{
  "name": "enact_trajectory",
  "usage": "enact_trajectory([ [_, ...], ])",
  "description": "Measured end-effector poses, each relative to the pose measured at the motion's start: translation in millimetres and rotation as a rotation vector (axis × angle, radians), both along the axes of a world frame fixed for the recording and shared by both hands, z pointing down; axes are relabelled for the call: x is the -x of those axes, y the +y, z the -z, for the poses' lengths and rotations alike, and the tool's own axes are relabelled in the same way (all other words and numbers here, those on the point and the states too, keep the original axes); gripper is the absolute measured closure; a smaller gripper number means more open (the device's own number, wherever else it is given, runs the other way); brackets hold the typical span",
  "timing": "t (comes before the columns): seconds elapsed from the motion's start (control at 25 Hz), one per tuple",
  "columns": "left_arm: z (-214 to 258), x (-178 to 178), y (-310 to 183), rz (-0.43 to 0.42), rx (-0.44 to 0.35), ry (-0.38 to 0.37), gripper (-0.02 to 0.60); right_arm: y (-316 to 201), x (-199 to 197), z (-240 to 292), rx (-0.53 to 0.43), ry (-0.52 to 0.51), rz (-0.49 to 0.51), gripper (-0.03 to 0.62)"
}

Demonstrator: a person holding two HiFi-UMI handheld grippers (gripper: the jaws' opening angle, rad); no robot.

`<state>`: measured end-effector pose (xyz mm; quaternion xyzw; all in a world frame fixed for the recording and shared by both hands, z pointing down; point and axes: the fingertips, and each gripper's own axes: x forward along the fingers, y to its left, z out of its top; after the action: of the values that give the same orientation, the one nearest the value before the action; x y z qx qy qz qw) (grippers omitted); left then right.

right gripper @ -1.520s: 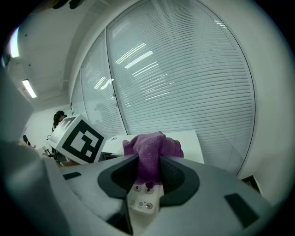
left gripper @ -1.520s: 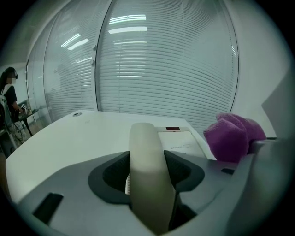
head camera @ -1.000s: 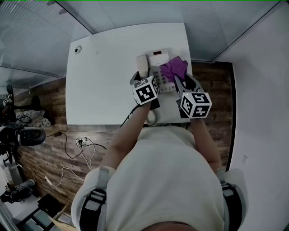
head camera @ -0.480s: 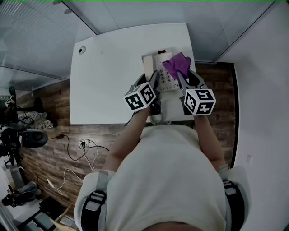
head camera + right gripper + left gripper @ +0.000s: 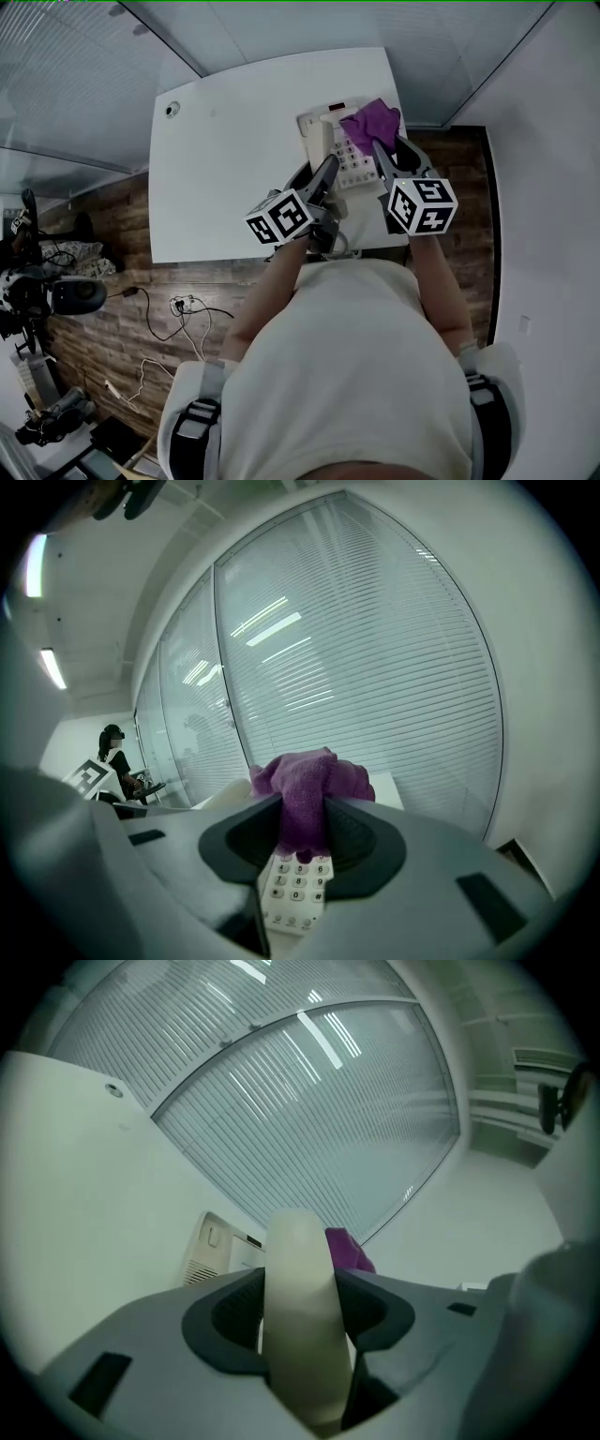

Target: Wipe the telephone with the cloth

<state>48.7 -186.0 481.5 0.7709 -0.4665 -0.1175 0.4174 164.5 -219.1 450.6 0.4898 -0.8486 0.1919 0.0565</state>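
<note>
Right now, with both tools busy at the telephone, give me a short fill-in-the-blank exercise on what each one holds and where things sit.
1. The left tool is shut on the telephone's ___.
2. The right tool grips a cloth whose colour is ___.
3. In the right gripper view, just below the cloth, the telephone's numbered ___ shows.
4. The telephone stands on a ___ table.

Missing words: handset; purple; keypad; white.
</note>
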Motion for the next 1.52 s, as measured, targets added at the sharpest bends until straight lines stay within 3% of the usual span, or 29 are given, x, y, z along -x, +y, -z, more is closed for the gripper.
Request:
enact_trajectory([
  [0.12, 7.4, -1.6, 7.6, -0.04, -0.025, 0.062, 0.35, 2.1, 3.3, 7.6, -0.016, -0.004, -0.001, 0.459],
  [0.64, 31.9, -3.0, 22.5, -0.116, -0.041, 0.457, 0.35, 16.2, 22.0, 29.6, -0.047, -0.005, 0.022, 0.459],
  [0.88, 43.5, -7.2, 21.1, -0.157, -0.083, 0.497, 0.35, 28.1, 40.2, 31.5, -0.055, -0.001, 0.094, 0.459],
  [1.52, 46.9, -6.8, 20.2, -0.165, -0.081, 0.521, 0.35, 54.1, 59.3, 27.4, -0.021, -0.079, 0.191, 0.461],
])
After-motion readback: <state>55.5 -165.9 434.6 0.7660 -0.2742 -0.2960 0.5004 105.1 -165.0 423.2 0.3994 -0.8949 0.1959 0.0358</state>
